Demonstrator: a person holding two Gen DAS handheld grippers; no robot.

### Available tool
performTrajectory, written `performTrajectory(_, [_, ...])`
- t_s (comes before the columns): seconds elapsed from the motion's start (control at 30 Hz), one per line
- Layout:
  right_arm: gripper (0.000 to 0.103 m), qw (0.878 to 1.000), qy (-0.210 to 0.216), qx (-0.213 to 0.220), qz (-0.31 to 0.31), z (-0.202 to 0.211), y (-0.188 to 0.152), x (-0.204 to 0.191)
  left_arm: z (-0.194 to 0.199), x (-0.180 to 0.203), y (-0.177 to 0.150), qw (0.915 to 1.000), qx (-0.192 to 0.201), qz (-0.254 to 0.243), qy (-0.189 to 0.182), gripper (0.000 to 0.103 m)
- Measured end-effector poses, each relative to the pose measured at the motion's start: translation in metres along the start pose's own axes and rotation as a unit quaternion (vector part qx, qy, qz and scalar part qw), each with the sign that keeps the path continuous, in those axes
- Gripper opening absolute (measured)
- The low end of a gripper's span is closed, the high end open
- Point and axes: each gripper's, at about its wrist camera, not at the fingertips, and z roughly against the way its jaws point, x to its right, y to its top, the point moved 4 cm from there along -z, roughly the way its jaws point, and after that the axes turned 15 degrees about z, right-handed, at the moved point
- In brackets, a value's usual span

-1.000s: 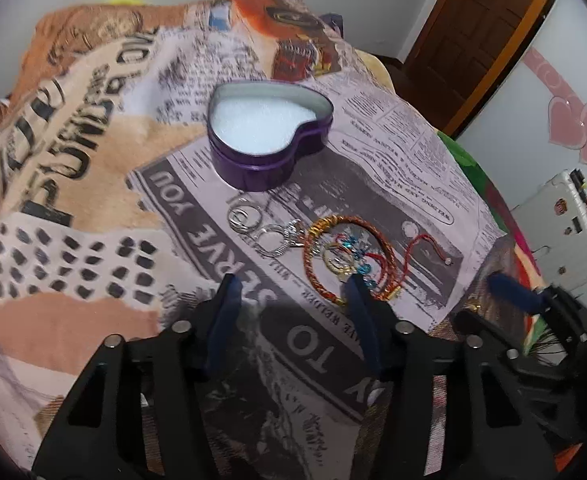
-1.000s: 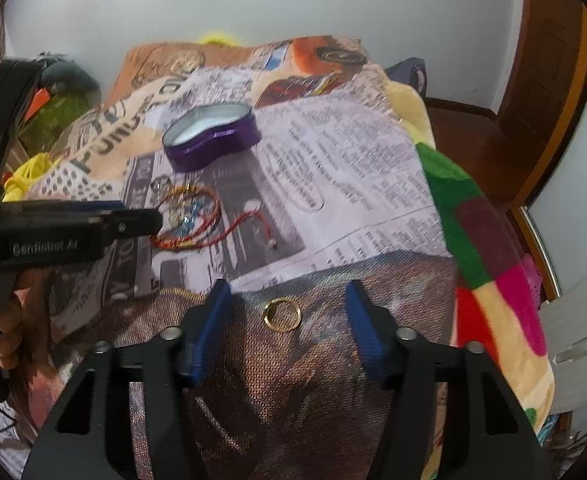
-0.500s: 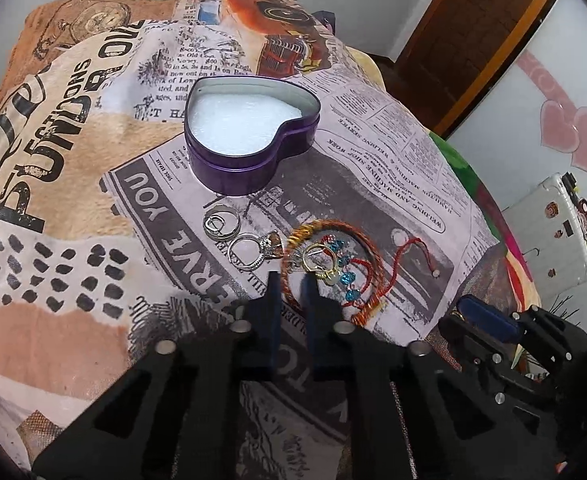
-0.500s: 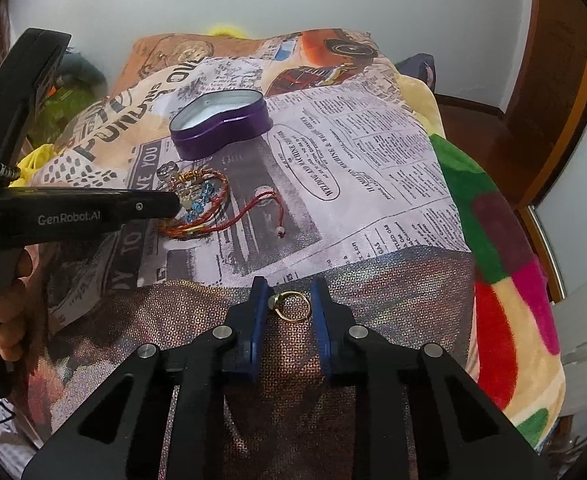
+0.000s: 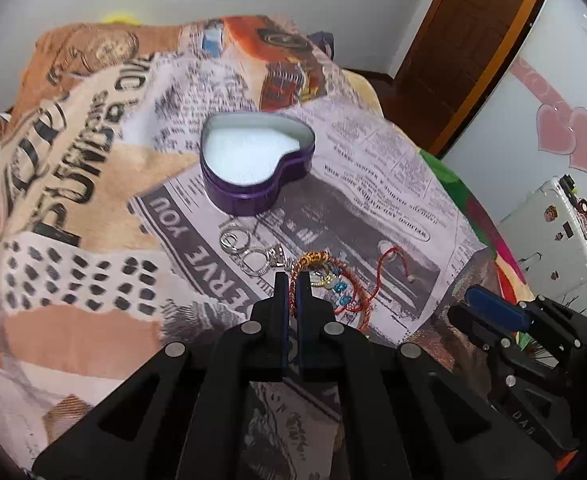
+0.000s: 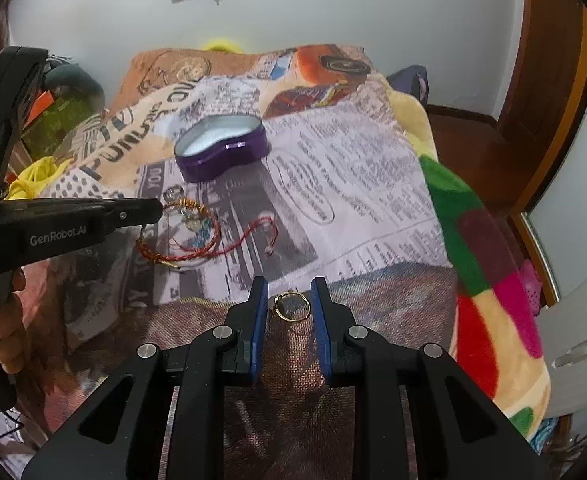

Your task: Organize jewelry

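Note:
A purple heart-shaped tin (image 5: 257,168) with a white lining stands open on the printed blanket; it also shows in the right wrist view (image 6: 222,153). In front of it lie silver rings (image 5: 249,250) and a tangle of orange and red bracelets (image 5: 333,284). My left gripper (image 5: 292,280) is shut on the near edge of the orange wire bracelet (image 5: 313,258). In the right wrist view its tip (image 6: 149,210) sits at the bracelet pile (image 6: 189,232). My right gripper (image 6: 288,304) is closed on a small gold ring (image 6: 291,307) lying on the brown cloth, both pads touching it.
The blanket covers a bed with a bright patchwork edge (image 6: 481,280) at the right. A wooden door (image 5: 465,40) and a white case (image 5: 549,240) stand to the right. Yellow and green items (image 6: 41,172) lie at the left.
The left gripper closed from wide open onto the orange bracelet's edge. The right gripper narrowed from wide open around the gold ring and now grips it.

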Motion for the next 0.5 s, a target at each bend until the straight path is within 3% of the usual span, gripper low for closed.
performTrajectory(0.5, [0.020,0.999,-0.008,0.045,0.015,0.019,0.032,-0.010,0.058,-0.009,0.017,0.9968,0.078,-0.017,0.006,0.001])
